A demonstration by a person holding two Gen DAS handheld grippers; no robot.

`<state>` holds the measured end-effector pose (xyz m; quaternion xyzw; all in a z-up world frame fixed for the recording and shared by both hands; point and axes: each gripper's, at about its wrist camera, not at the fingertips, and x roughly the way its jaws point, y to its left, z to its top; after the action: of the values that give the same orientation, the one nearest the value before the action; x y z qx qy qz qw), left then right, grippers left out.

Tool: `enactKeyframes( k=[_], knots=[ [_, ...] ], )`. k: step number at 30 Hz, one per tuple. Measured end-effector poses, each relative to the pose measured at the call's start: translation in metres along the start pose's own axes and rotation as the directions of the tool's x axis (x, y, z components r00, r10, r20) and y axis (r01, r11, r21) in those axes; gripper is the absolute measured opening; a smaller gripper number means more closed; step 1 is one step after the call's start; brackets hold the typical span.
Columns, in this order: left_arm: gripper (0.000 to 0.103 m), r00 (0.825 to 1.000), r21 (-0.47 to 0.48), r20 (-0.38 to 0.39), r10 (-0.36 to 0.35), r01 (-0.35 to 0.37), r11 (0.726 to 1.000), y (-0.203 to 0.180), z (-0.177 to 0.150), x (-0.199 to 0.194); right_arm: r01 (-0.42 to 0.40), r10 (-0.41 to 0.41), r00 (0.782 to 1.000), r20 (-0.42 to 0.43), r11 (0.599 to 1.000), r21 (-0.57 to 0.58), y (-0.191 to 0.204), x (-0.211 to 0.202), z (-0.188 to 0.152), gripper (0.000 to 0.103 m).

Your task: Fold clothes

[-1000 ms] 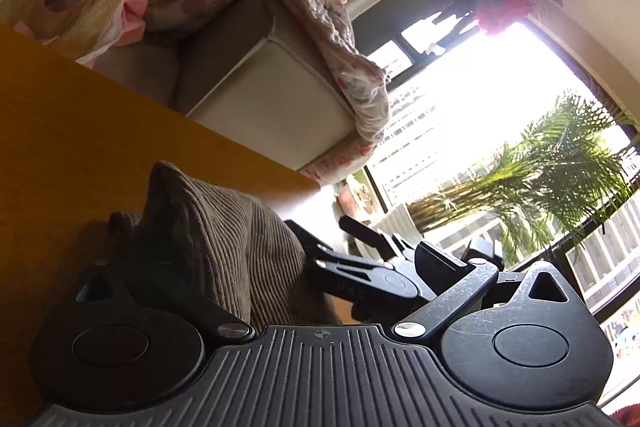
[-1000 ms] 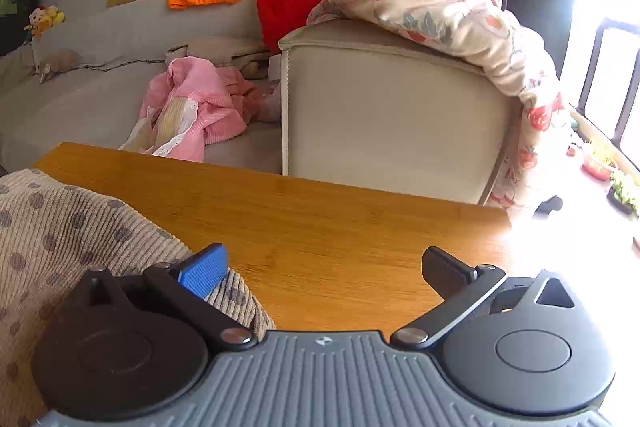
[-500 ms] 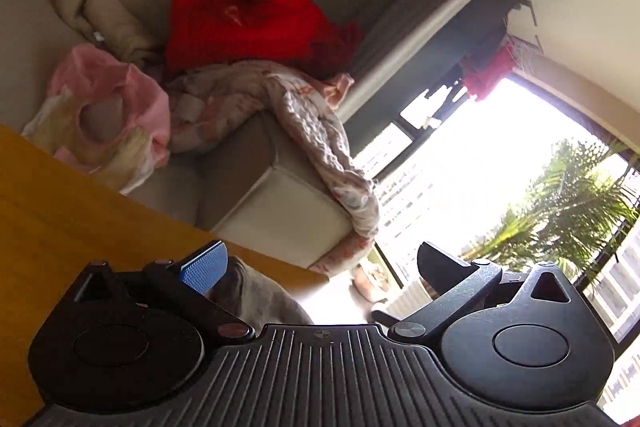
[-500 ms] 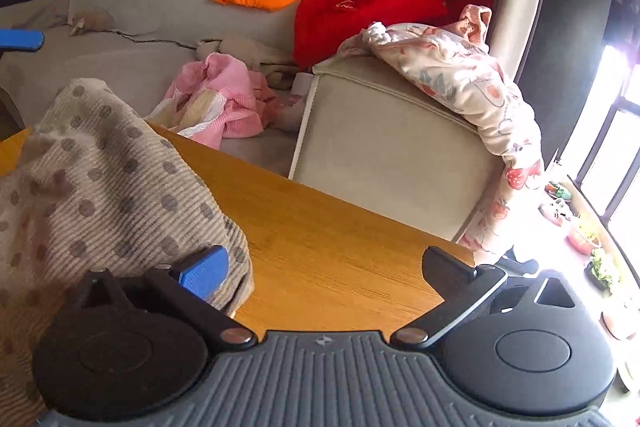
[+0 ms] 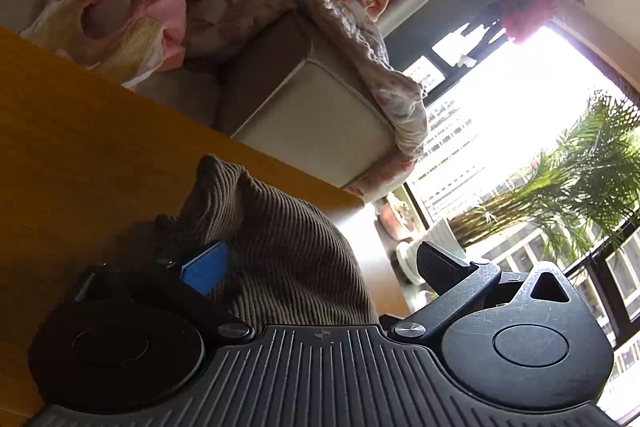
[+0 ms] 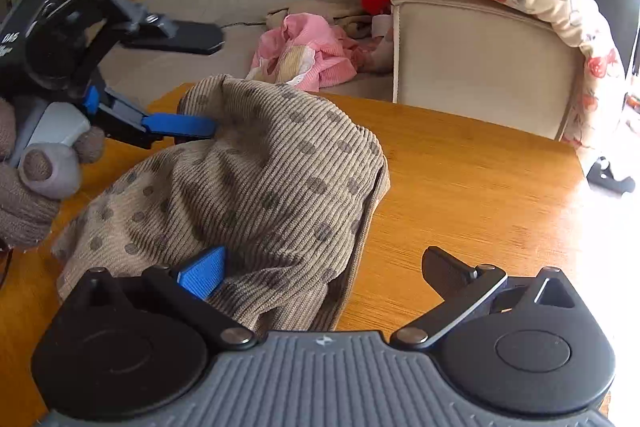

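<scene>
My left claw sits at the far left edge of the garment, its jaws spread wide — the lower blue pad touches the cloth, the upper black finger stands well above it, so nothing is pinched. My right claw is also spread apart at the near edge; its blue pad lies against the fabric, the black finger is out over bare desk. From the left wrist view the cloth fills the gap just ahead of the claw, so I judge the left is the better placed to bite first. The garment lies heaped on the desk, humped in the middle, running from the left claw's side toward the near right — it lies left of centre from my right claw. It is ribbed tan-brown knit with darker dots, soft and rumpled, not yet flat
</scene>
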<state>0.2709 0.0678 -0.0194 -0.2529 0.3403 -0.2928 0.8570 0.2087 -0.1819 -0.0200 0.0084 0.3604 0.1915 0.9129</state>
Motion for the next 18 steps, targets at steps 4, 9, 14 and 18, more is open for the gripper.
enactKeyframes(
  k=[4,9,14,18],
  knots=[
    [0.100,0.988,0.095,-0.044,0.150,-0.146,0.985,-0.008,-0.025,-0.014,-0.061,0.062,0.998,-0.005,0.991,0.121,-0.014,-0.004,-0.006,0.097],
    [0.072,0.971,0.132,-0.082,0.224,-0.212,0.968,-0.001,-0.049,-0.008,-0.164,0.164,0.986,0.013,0.970,0.181,-0.012,0.009,-0.010,0.071],
    [0.071,0.956,0.131,-0.042,0.291,-0.283,0.950,0.013,-0.033,-0.008,-0.147,0.145,0.989,0.041,0.988,0.049,0.010,0.041,0.019,0.069],
    [0.074,0.943,0.136,-0.012,0.333,-0.329,0.935,0.028,-0.016,-0.012,-0.165,0.163,0.985,0.054,0.986,0.029,0.015,0.078,0.043,0.069]
  ],
)
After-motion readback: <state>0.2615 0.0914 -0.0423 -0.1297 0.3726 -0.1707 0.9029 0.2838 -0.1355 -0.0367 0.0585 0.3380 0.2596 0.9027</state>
